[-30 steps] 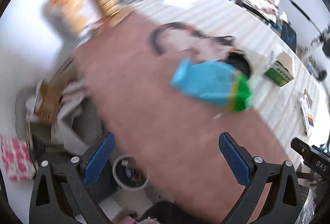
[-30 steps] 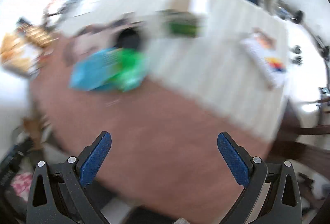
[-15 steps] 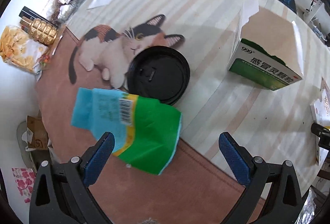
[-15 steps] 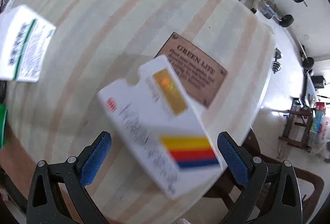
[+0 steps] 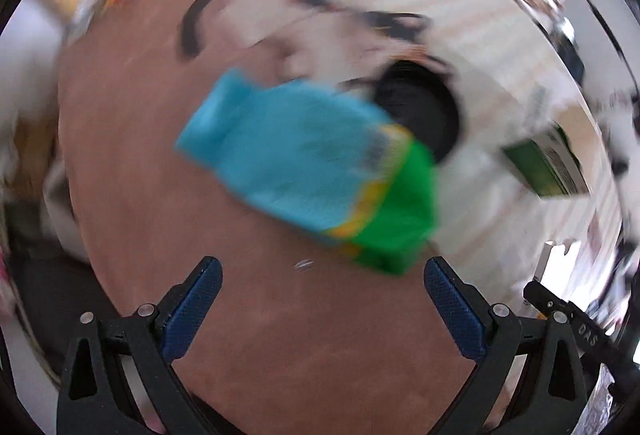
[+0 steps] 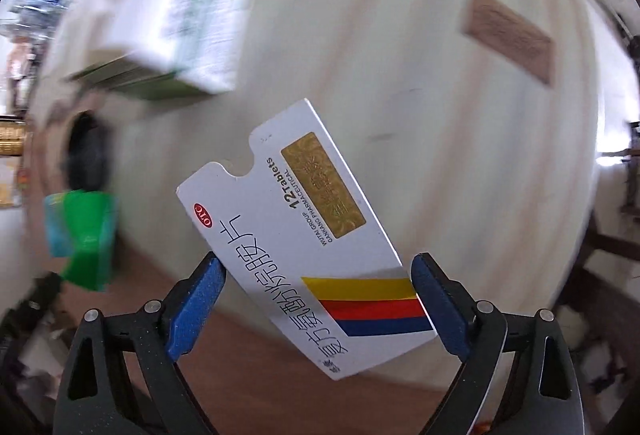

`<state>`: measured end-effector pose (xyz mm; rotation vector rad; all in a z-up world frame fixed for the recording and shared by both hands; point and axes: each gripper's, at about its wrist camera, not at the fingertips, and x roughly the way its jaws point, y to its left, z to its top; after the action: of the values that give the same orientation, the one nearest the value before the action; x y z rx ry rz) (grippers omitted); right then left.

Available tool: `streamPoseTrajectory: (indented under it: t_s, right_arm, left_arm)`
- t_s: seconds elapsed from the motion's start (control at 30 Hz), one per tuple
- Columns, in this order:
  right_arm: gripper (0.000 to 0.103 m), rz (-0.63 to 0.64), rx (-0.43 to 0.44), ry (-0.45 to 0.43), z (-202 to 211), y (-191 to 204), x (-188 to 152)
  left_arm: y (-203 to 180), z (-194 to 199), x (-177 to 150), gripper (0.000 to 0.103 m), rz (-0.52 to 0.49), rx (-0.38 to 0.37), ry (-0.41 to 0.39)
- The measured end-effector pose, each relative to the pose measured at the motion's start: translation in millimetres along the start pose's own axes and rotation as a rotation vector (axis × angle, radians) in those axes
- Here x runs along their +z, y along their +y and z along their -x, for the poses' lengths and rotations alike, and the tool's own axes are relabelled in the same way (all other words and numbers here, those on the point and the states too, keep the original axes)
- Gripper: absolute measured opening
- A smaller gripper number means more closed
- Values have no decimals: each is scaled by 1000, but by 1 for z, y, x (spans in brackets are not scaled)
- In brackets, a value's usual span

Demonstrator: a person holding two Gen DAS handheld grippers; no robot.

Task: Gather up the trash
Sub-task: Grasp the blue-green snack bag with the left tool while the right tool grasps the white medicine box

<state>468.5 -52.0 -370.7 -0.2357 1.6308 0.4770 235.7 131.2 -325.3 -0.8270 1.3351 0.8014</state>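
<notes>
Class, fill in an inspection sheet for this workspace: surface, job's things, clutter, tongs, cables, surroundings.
Surface: round table, pale striped cloth with a cat print, brown band at the near edge.
Job's things: white tablet box clamped by its two long edges in the right tongs; blue-and-green packet lying ahead of the left tongs, untouched; green-and-white medicine carton on the cloth.
Clutter: black round lid partly under the packet; brown plaque flat on the cloth.
Tongs: left open and empty; right closed on the box.
Cables: nothing seen.
Surroundings: blurred items beyond the far rim; cannot identify.
</notes>
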Motion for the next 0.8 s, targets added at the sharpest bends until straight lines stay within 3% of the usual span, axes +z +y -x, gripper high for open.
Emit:
streamPoseTrajectory:
  t_s: [0.1,0.23,0.33,0.5,0.63,0.8]
  right_arm:
    - [93,8,12,-50,3,34,0]
    - [90,28,71,-46,-6,74,11]
    - [90,90,52,-38,-16,110,1]
    - [89,244,109,42,-26,152,-49]
    - [89,207,87,24,-19,134,-59]
    - [89,19,4,-50,-4,69,-36]
  left_arm:
    - [29,-10,6,102,60,2,15]
    - [49,-9,8,102,104,-10,9]
    - [57,-10,9,102,136,-44,31]
    - [69,-9,16,102,192,-110,53]
    - [76,-15,35,102,257,-156,71]
    - [63,-37,63,102,450,-252,143]
